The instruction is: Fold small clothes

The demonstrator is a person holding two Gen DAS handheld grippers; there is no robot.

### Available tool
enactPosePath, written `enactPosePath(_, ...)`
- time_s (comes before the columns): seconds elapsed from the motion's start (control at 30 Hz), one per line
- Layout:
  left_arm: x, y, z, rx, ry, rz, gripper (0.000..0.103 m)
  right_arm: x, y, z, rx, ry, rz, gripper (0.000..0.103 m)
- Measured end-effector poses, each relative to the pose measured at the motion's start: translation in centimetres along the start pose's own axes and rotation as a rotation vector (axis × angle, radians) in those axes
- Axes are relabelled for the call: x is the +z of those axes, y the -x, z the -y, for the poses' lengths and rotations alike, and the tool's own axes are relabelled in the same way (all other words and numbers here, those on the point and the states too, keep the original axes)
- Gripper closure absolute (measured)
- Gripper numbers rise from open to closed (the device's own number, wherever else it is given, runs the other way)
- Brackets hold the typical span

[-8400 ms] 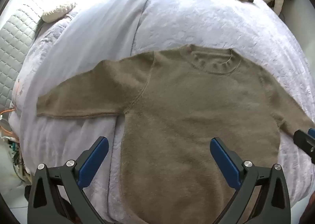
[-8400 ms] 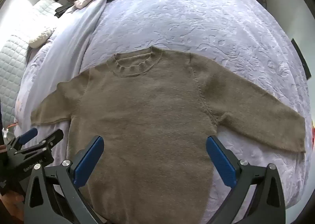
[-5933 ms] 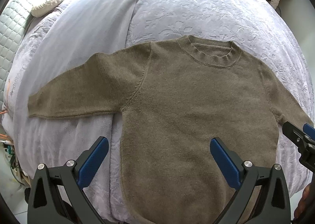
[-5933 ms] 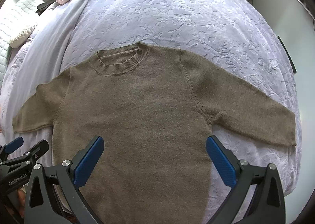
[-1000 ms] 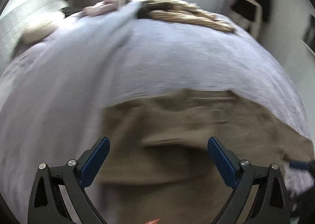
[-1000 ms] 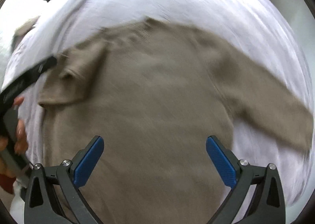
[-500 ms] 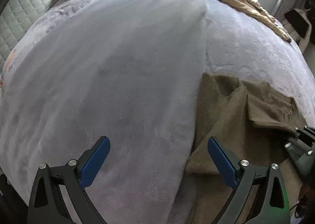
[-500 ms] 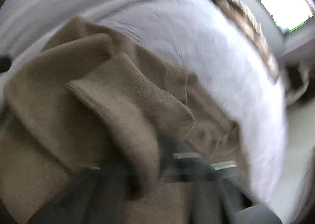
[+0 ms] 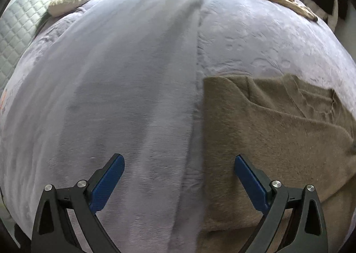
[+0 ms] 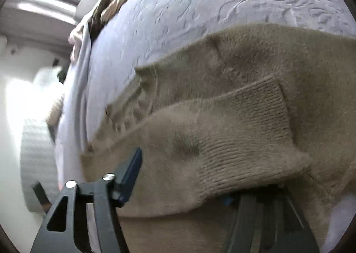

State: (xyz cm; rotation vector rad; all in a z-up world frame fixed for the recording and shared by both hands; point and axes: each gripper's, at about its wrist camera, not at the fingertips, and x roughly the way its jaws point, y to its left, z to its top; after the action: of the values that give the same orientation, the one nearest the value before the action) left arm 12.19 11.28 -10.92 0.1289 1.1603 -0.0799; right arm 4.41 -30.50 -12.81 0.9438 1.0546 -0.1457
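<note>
Lavender bed [image 9: 255, 37] carried the sweater [image 9: 278, 130] | left gripper [image 9: 179, 183] gaped empty, sweater's edge rightward, by its right finger | right gripper [image 10: 180, 177] opening, sleeve cuff [image 10: 251, 141] draped between fingers, nearer arm.

No writing, label, brand, number or sign can be read in either view.
</note>
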Motion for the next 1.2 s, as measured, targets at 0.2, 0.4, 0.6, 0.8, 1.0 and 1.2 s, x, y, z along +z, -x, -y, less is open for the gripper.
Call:
enactPosePath(0.2,0.2,-1.2,0.4,0.016,-0.001,-0.040,0.003,1.5,-0.2,-0.2,0.000,-0.066,0.006,0.090)
enactPosePath(0.4,3.0,-1.7,0.7,-0.158,-0.008,-0.075,0.004,2.3,-0.5,-0.4,-0.149,0.079,-0.038,0.081)
enactPosePath(0.6,5.9,-3.4,3.2,-0.204,-0.049,-0.107,0.093,0.9,0.8,3.4,0.023,-0.082,-0.022,0.049)
enactPosePath(0.8,6.3,-3.0,1.0,-0.226,-0.038,-0.080,0.095,1.0,0.6,2.6,0.031,-0.136,-0.012,0.095)
enactPosePath(1.0,5.3,-3.8,-0.9,-0.277,-0.017,-0.074,0.089,0.4,-0.4,0.8,-0.033,-0.011,-0.015,0.096)
enactPosePath(1.2,3.9,-0.8,-1.3,-0.124,-0.073,0.000,0.022,-0.3,0.3,3.0,-0.044,-0.071,-0.020,0.079)
